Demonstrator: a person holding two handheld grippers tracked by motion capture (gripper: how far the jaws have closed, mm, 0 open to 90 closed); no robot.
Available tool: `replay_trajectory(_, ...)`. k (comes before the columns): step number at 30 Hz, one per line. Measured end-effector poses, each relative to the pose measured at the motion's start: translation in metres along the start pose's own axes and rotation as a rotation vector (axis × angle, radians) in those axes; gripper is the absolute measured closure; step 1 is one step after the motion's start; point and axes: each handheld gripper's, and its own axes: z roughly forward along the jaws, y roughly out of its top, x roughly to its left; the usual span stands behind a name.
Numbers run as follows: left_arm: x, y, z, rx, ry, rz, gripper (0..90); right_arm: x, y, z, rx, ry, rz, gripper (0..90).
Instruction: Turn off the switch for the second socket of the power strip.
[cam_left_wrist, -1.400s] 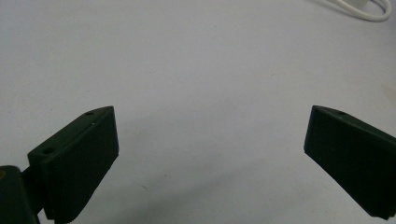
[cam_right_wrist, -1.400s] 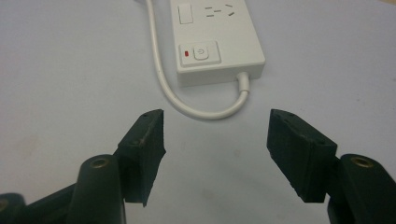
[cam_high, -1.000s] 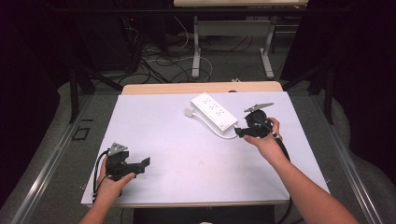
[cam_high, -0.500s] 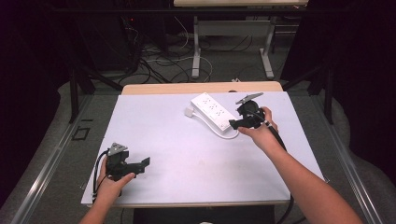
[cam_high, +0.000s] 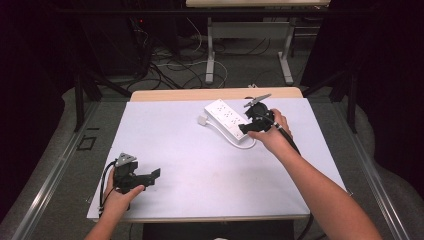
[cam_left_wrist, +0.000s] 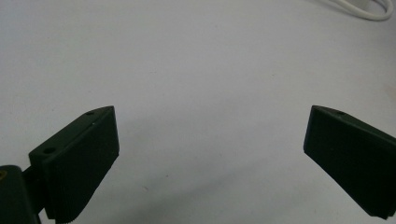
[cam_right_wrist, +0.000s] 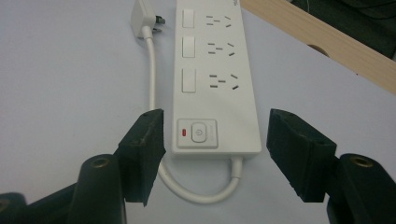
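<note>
- My right gripper (cam_right_wrist: 215, 140) sits at the near end of the white plastic power strip (cam_right_wrist: 215, 70), jaws apart, one on each long side of the switch end. The pads are not yet pressing on the casing; I can see table between the right pad and the strip's edge.
- From the high view, the power strip (cam_high: 226, 118) lies flat on the pale grey table mat (cam_high: 190, 165), toward 1 o'clock from the mat's middle, with its far end pointing to about 11 o'clock.
- The strip's face carries 3 socket groups, 3 blank white rocker covers, and a square power button with a red mark (cam_right_wrist: 198, 133) at the end nearest my jaws.
- Its thick white cord (cam_right_wrist: 196, 191) leaves the near end, loops round at 6 o'clock, runs up the left side, and ends in a white plug (cam_right_wrist: 142, 18) lying loose at the 11 o'clock corner.
- Handling, as I judge it: rigid shell, moderate weight, smooth and a bit slippery. It should not crush. The cord is stiff and springy, so it will drag and may swing the plug.
- Best hold: across the 2 long side walls, just past the button, pads square to the walls.
- My left gripper (cam_left_wrist: 208, 154) rests over bare mat at 7 o'clock in the high view (cam_high: 150, 176), jaws wide apart, nothing between them.
</note>
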Motion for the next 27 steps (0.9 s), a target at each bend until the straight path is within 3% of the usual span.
replay_trajectory(3, 0.000, 0.000, 0.000, -0.004, 0.002, -0.002, 3.1, 0.000, 0.005, 0.004, 0.005, -0.011, -0.008, 37.5)
replay_trajectory(12, 0.001, -0.001, 0.001, -0.008, 0.008, -0.009, 3.2, -0.003, 0.021, 0.015, 0.000, -0.015, 0.026, 38.8)
replay_trajectory(18, 0.001, -0.001, 0.002, -0.003, 0.003, -0.005, 3.5, -0.005, 0.031, 0.027, -0.003, 0.000, 0.078, 43.6)
replay_trajectory(27, 0.002, -0.001, 0.001, -0.002, 0.001, -0.005, 3.7, -0.001, 0.043, 0.040, 0.010, 0.007, 0.054, 53.3)
